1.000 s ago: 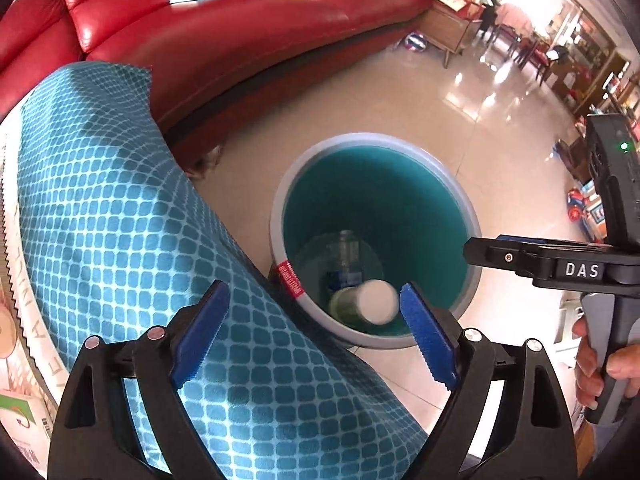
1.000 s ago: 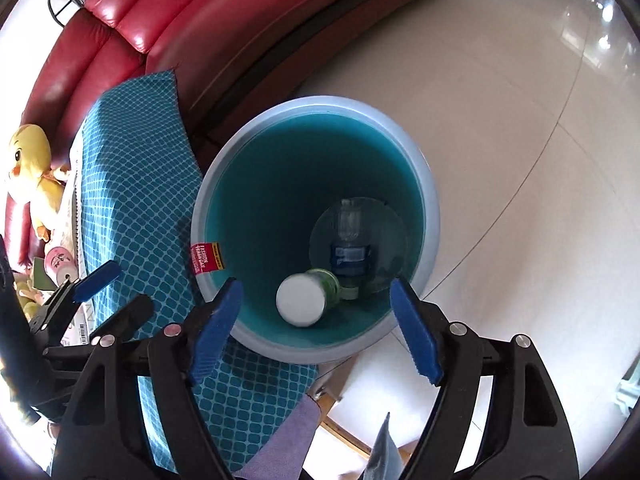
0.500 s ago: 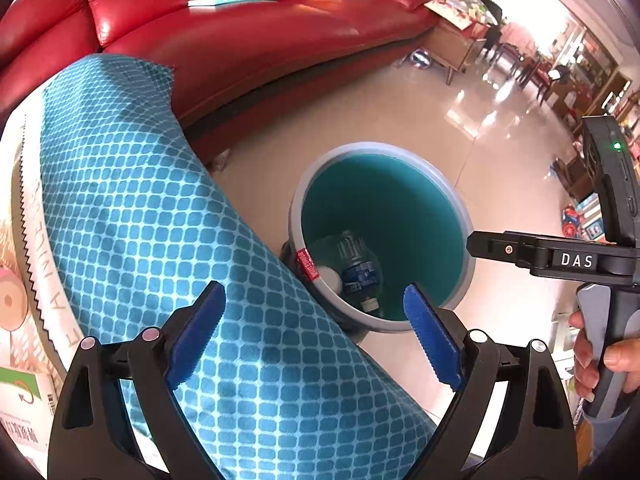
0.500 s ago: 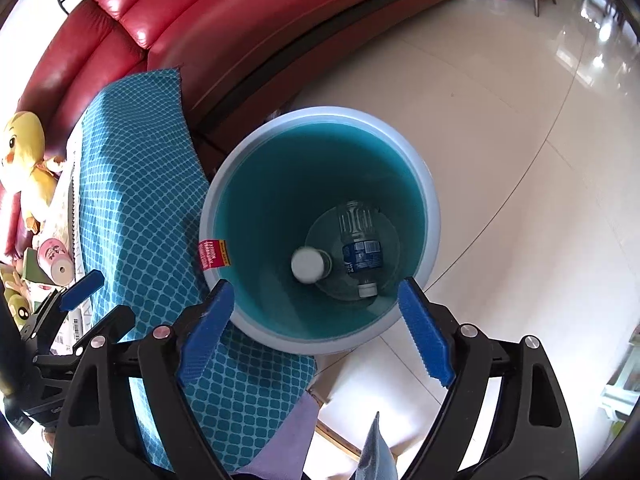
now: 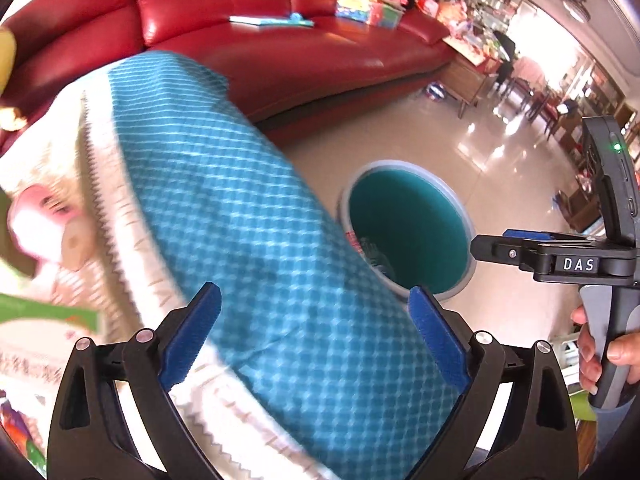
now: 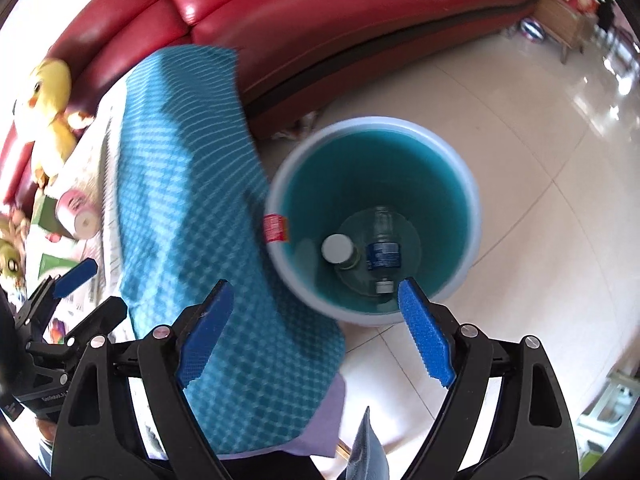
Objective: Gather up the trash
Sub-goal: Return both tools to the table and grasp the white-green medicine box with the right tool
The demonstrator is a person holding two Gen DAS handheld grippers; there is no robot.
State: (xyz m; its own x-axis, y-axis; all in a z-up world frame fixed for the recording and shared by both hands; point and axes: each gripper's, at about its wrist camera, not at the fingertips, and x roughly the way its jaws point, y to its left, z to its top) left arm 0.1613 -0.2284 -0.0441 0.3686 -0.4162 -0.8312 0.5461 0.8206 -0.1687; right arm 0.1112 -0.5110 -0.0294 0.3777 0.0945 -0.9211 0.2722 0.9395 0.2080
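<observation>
A grey trash bin with a teal inside stands on the floor beside the table; it also shows in the left wrist view. In it lie a clear plastic bottle with a blue label and a white-capped green container. My right gripper is open and empty, above the bin's near rim. My left gripper is open and empty, over the blue checked tablecloth. The right gripper's side also shows in the left wrist view. A pink roll lies on the table.
A red leather sofa curves behind the table and bin. A yellow duck toy sits at the table's far end. Papers and packets lie on the table at left. Glossy tiled floor spreads to the right.
Both grippers have pulled back and up from the bin, which now looks smaller. The left view has swung left over the table. The white-capped container has settled at the bin's bottom.
</observation>
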